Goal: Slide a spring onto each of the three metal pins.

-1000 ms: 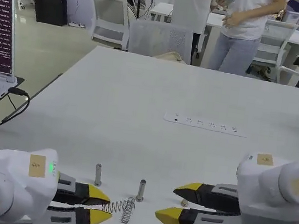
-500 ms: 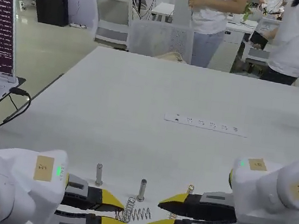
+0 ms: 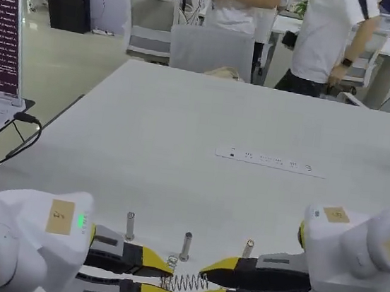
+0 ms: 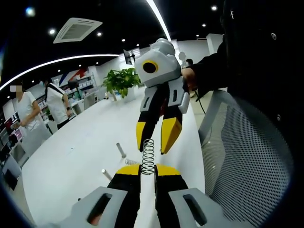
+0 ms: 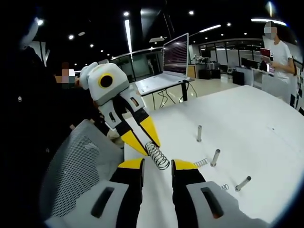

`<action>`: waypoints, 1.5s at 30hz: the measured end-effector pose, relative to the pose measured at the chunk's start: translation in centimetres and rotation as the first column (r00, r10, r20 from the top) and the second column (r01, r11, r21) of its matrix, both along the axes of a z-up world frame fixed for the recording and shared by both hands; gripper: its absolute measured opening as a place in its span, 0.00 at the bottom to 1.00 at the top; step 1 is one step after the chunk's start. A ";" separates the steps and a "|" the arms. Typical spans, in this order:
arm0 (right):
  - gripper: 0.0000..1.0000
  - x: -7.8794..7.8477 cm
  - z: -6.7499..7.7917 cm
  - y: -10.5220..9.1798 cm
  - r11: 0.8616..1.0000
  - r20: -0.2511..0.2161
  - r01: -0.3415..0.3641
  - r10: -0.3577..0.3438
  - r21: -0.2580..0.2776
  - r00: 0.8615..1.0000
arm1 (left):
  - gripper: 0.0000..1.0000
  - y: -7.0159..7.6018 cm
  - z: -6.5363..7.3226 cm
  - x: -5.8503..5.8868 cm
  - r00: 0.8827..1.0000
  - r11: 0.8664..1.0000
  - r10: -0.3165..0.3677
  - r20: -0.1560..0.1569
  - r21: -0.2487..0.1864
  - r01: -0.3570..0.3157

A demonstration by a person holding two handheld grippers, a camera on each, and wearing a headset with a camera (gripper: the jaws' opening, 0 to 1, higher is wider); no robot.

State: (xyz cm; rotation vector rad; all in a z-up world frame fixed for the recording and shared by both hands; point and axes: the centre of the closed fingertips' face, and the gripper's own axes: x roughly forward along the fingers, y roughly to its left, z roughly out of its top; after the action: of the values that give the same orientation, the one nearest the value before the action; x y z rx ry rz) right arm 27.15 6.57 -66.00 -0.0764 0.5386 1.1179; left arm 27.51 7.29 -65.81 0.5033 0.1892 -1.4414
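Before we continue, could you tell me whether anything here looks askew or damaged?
Nothing stands out: the thin silver coil spring looks unbent, gripped at one end by the left tongs, and the three short metal pins stand on the white table.

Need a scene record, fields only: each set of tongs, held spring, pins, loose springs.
left tongs: shut on one end of held spring
right tongs: open, jaws either side of its free end
pins: three, upright, all bare
loose springs: two, lying on table near pins
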 end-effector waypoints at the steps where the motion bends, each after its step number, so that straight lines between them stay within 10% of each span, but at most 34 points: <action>1: 0.20 0.0 0.1 0.1 1.000 -0.004 -0.001 0.001 0.008 1.000 | 0.03 0.0 0.0 -0.1 1.000 1.000 -0.002 0.000 -0.002 0.002; 45: 0.09 -0.1 0.9 1.0 0.993 0.056 -0.060 0.066 -0.103 0.996 | 0.03 0.2 -0.6 -0.1 0.999 1.000 0.028 -0.021 0.002 -0.028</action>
State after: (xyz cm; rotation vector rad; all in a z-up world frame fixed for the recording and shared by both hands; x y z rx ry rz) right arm 27.08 7.55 -65.13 -0.2155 0.5430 1.1457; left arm 27.41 7.53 -66.37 0.4850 0.2140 -1.4197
